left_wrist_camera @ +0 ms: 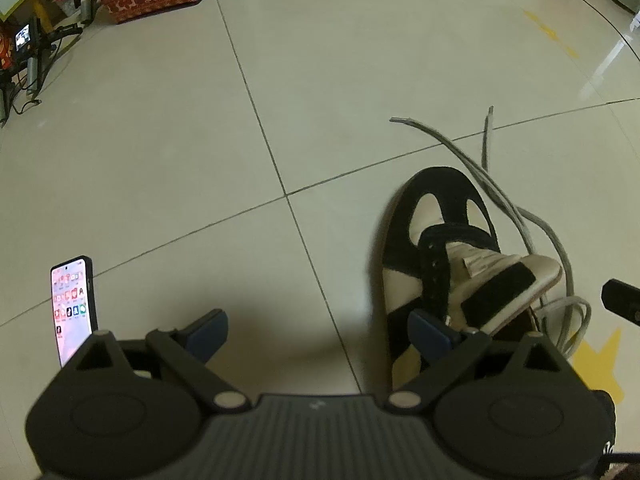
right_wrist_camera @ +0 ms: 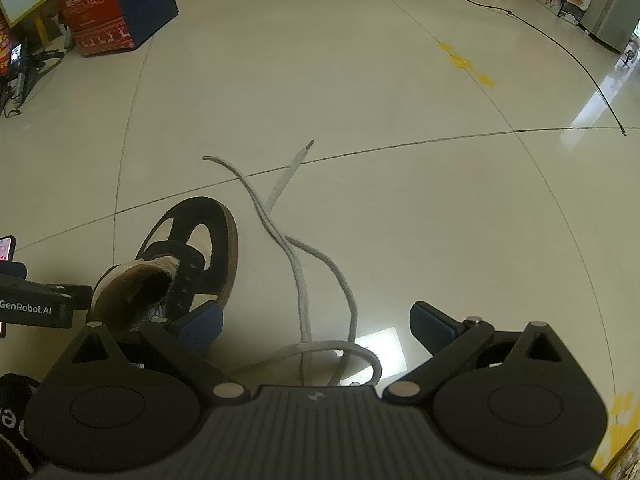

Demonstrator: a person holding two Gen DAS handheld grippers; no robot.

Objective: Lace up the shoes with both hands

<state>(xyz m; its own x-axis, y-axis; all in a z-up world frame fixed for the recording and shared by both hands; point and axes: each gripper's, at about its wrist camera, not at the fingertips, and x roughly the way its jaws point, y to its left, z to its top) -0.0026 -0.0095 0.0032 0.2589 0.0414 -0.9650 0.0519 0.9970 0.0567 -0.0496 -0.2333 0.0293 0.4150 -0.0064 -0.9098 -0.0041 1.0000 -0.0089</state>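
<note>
Both claws gape wide and hold nothing: left gripper (left_wrist_camera: 318, 334), right gripper (right_wrist_camera: 316, 326). One black-and-cream suede sneaker (left_wrist_camera: 444, 256) lies tipped on the pale tiled floor (left_wrist_camera: 200, 140), just beside one flat grey shoelace (right_wrist_camera: 300, 280) with two free ends. Soft, limp, light; its stiff tips look best to pinch.

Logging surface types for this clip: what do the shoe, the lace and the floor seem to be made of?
Shoe: black panels look matte and napped, likely suede; pale panels smoother, perhaps leather or canvas.
Lace: flat woven fabric, probably cotton, limp and matte, with stiff tips.
Floor: glossy glazed tile, shown by grout lines and reflected light.
</note>
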